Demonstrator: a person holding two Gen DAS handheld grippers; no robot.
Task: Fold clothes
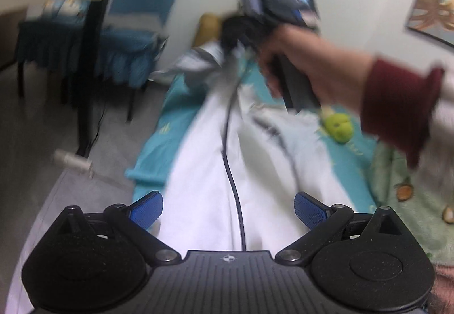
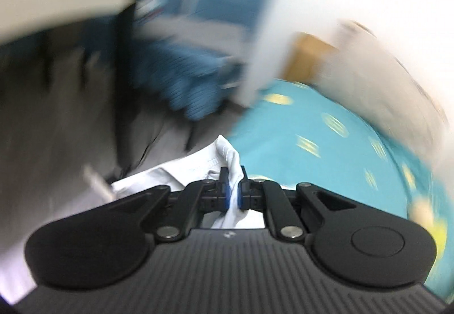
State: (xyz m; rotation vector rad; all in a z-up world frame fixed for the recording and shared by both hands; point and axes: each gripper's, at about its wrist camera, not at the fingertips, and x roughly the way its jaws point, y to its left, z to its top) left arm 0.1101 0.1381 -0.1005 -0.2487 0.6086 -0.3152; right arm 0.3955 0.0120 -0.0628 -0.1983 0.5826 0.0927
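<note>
Across the bed (image 1: 159, 121), with its turquoise sheet, lies a white garment (image 1: 204, 172), stretched long from the left gripper's end away to the far end near the blue chair (image 1: 136, 39). That long axis is the whole story: it runs straight ahead of the left gripper (image 1: 227, 210), whose blue fingers (image 1: 146, 209) stand wide apart over the near end of the cloth, holding nothing. Whether they touch the fabric, I cannot tell. A dark cable (image 1: 234, 172) trails down the middle of the garment toward this gripper.

Far end now: the right gripper (image 2: 233, 189) has its fingers pinched tight on a bunched fold of the white garment (image 2: 229, 160), cloth spilling out either side of the pads. From the left wrist view, the right hand (image 1: 300, 67), red cuff at the wrist, carries that gripper raised above the bed, and the fabric rises toward it in a ridge. Everything is heavily motion-blurred, so edges are soft.

So the right side owns the far end; the left is nearer the loose near end and looks best placed to take it. Judging by this, the fold probably turns on bringing one end toward the other along that long axis.

Beside the garment, on the right hand's side, sits a green plush toy (image 1: 339, 126). No containers show.
</note>
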